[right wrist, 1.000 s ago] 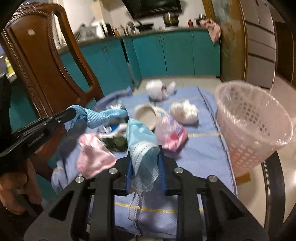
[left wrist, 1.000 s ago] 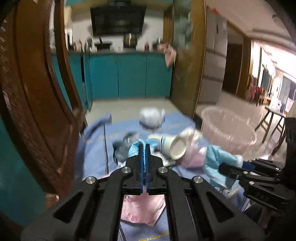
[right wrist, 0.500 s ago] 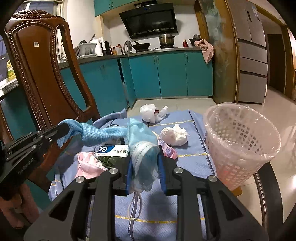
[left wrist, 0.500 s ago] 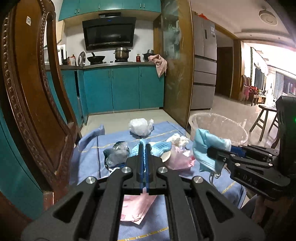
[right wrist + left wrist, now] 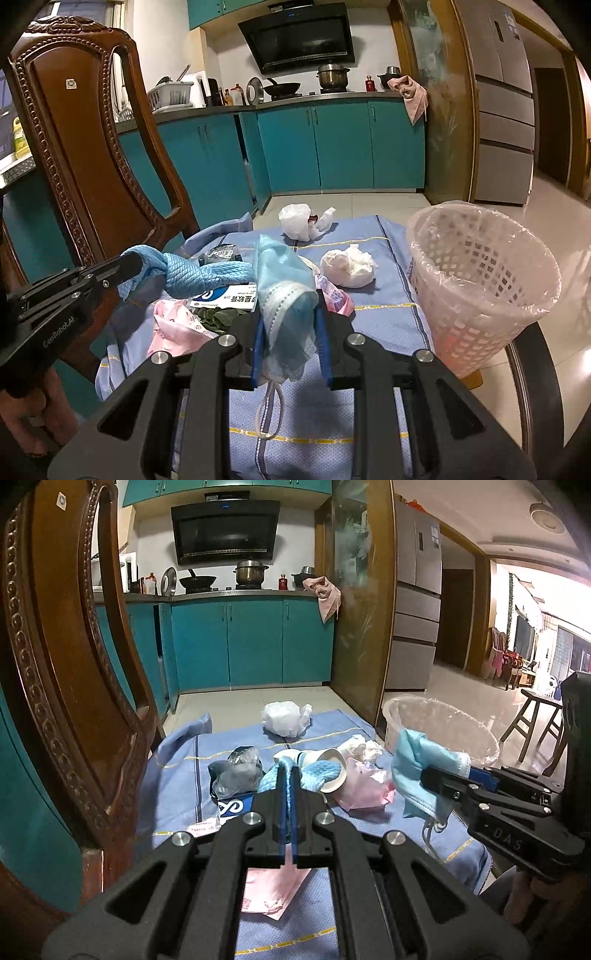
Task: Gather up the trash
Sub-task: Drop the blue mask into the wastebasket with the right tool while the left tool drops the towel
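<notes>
Right wrist view: the right gripper (image 5: 289, 334) still pinches the blue mask (image 5: 286, 295), the left gripper (image 5: 289, 775) still pinches the blue glove (image 5: 195, 273), both lifted higher than before.

Two wrist fisheyes side by side, low over blue tablecloth (image 5: 177, 775), facing kitchen cabinets (image 5: 332, 147), sharing it.
</notes>
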Demonstrator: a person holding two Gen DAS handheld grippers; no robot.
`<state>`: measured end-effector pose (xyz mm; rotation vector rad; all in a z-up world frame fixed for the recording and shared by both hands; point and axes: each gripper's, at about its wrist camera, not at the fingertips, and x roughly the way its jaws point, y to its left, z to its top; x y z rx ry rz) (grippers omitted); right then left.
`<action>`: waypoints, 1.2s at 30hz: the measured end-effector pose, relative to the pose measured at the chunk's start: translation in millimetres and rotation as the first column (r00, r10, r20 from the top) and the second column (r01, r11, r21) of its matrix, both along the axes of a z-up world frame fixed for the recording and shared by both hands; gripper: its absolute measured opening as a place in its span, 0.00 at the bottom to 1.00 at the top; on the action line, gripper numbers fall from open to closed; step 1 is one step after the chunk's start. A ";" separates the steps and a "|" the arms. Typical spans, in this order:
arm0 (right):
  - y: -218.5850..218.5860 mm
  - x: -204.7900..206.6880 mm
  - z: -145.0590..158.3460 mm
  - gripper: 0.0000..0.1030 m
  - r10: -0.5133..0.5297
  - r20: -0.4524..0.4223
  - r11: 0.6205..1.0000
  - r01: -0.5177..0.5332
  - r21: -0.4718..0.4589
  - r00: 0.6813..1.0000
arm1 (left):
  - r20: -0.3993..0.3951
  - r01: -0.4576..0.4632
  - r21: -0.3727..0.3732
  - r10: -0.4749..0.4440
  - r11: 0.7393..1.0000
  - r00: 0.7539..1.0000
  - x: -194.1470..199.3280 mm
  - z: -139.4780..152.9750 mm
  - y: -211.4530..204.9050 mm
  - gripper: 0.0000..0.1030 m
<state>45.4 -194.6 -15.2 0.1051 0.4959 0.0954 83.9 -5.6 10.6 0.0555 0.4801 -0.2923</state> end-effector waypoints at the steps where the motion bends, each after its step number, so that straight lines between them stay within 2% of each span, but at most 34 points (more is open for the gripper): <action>1: 0.4 0.2 -0.2 0.24 0.000 -0.001 1.000 0.000 -0.001 1.000 | -0.001 0.001 0.000 -0.001 1.000 1.000 0.0 -0.1 0.0 0.03; 17: 2.0 1.0 -0.7 0.24 0.007 -0.008 1.000 -0.007 -0.003 1.000 | -0.010 0.000 -0.001 0.000 1.000 1.000 -0.4 -2.9 0.3 0.03; 21: -3.8 -2.3 6.1 0.24 -0.015 0.041 1.000 0.015 0.000 0.999 | -0.004 -0.005 -0.004 0.005 1.000 1.000 -0.8 -2.2 1.3 0.03; 23: -16.8 -2.4 15.4 0.24 -0.058 0.086 0.998 0.058 0.010 0.995 | -0.005 -0.008 -0.009 0.008 1.000 1.000 -0.1 -2.1 2.6 0.03; 26: -56.0 5.4 30.7 0.24 -0.186 0.139 0.982 0.178 0.066 0.973 | -0.008 -0.007 -0.009 0.007 1.000 1.000 0.8 -3.0 2.8 0.03; 29: -102.3 21.3 36.8 0.24 -0.339 0.154 0.940 0.329 0.088 0.928 | -0.006 -0.003 -0.001 0.003 1.000 1.000 1.2 -3.8 1.2 0.03; 32: -137.8 40.8 33.1 0.24 -0.433 0.131 0.901 0.421 0.107 0.892 | -0.008 -0.005 -0.009 0.005 1.000 1.000 2.3 -3.3 1.5 0.03; 34: -152.5 53.6 26.9 0.31 -0.470 0.120 0.882 0.460 0.100 0.874 | -0.007 -0.008 -0.011 0.008 1.000 1.000 2.5 -3.4 1.5 0.03; 35: -157.9 61.6 21.0 0.48 -0.483 0.102 0.875 0.476 0.086 0.870 | -0.008 -0.008 -0.010 0.008 1.000 1.000 2.8 -3.7 1.0 0.03; 36: -163.9 70.0 12.4 0.60 -0.496 0.058 0.868 0.492 0.073 0.866 | -0.010 -0.008 -0.008 0.008 1.000 1.000 3.4 -4.4 0.6 0.03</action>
